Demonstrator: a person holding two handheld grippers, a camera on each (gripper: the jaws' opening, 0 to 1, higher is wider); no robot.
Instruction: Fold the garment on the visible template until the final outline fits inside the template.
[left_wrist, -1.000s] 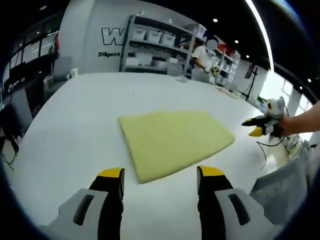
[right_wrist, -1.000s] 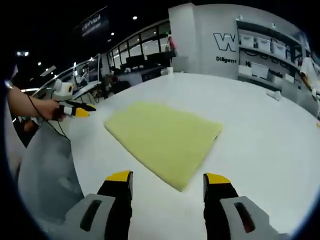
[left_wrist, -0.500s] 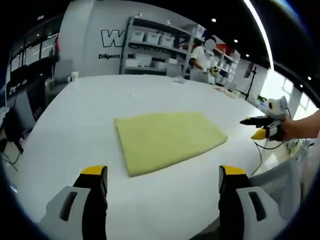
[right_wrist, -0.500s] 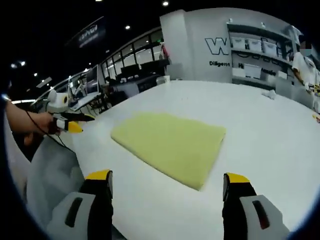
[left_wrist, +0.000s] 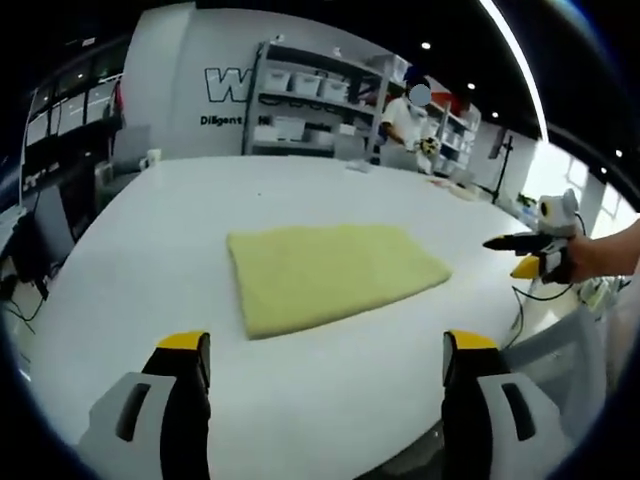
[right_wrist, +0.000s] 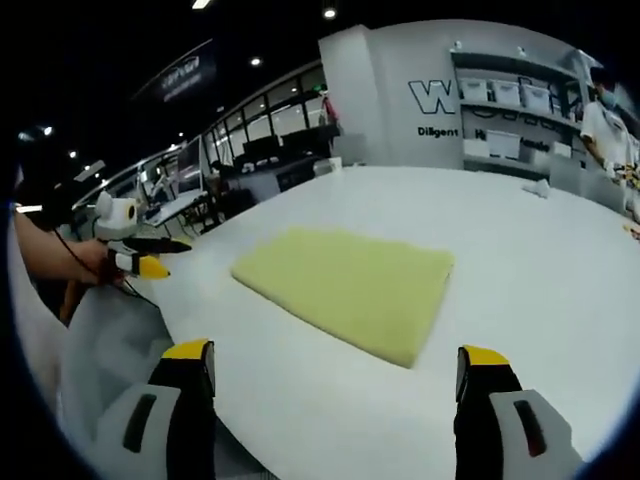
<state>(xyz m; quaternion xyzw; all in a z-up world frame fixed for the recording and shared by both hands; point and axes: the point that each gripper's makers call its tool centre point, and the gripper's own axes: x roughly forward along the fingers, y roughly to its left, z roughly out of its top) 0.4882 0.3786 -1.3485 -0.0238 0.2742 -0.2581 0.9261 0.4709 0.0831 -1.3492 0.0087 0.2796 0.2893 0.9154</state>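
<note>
A folded pale yellow garment (left_wrist: 325, 272) lies flat as a rough rectangle on the white table (left_wrist: 190, 210); in the right gripper view the garment (right_wrist: 350, 284) sits mid-table. My left gripper (left_wrist: 328, 350) is open, held back from the garment's near edge with nothing between its jaws. My right gripper (right_wrist: 338, 360) is open too, back from the garment. The right gripper (left_wrist: 527, 255) shows at the right of the left gripper view, held by a hand. At the left of the right gripper view is the left gripper (right_wrist: 140, 255). No template outline is visible.
Shelves with white bins (left_wrist: 310, 100) stand behind the table, and a person (left_wrist: 408, 118) is beside them. A small cup (left_wrist: 150, 158) sits at the table's far left edge. Grey cloth (right_wrist: 95, 360) hangs off the near table edge.
Both grippers have pulled back from the garment and their jaws have spread wider. The garment lies as before.
</note>
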